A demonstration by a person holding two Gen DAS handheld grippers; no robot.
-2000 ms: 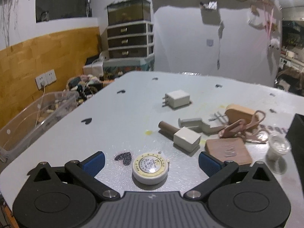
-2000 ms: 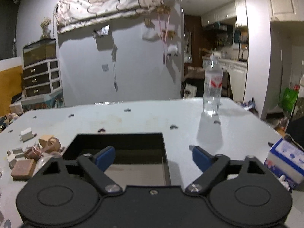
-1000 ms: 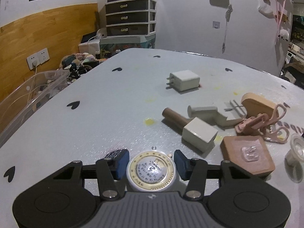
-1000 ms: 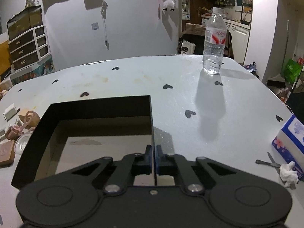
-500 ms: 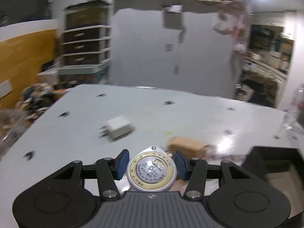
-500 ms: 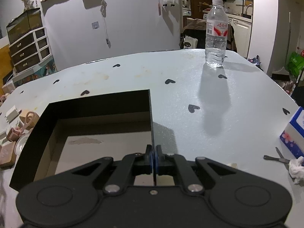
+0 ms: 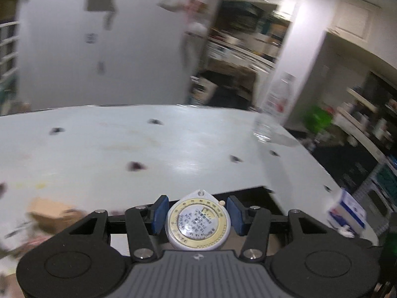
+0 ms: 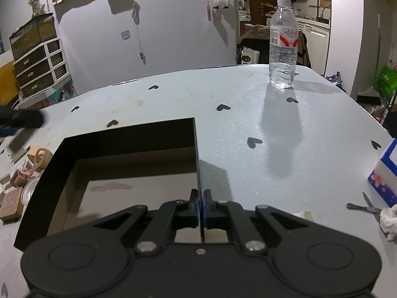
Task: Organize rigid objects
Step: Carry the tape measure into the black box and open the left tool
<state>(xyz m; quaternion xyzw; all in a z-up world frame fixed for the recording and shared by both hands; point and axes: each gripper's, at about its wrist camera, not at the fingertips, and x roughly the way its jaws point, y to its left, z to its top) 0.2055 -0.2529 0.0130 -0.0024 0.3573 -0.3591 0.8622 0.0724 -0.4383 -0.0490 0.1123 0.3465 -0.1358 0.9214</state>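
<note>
Blue-padded fingers of the left claw [image 7: 198, 212] are clenched on the round tape measure [image 7: 198, 223], carried in the air, seemingly so it can be dropped into the black box [image 8: 119, 164] whose rim shows just beyond. At six o'clock in the right view, the right claw [image 8: 201, 207] is clamped on the box's right wall, probably to steady it. Further off, at one o'clock, a water bottle [image 8: 283, 44] is seen on the table [image 8: 248, 114].

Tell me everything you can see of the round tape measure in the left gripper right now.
The round tape measure is a white plastic disc with a yellow numbered ring around a pale printed centre and a small tab with a hole at its far edge. It lies face-up, clamped between the blue pads of the left gripper, held above the table near the black box. The print is too blurred to read.
</note>
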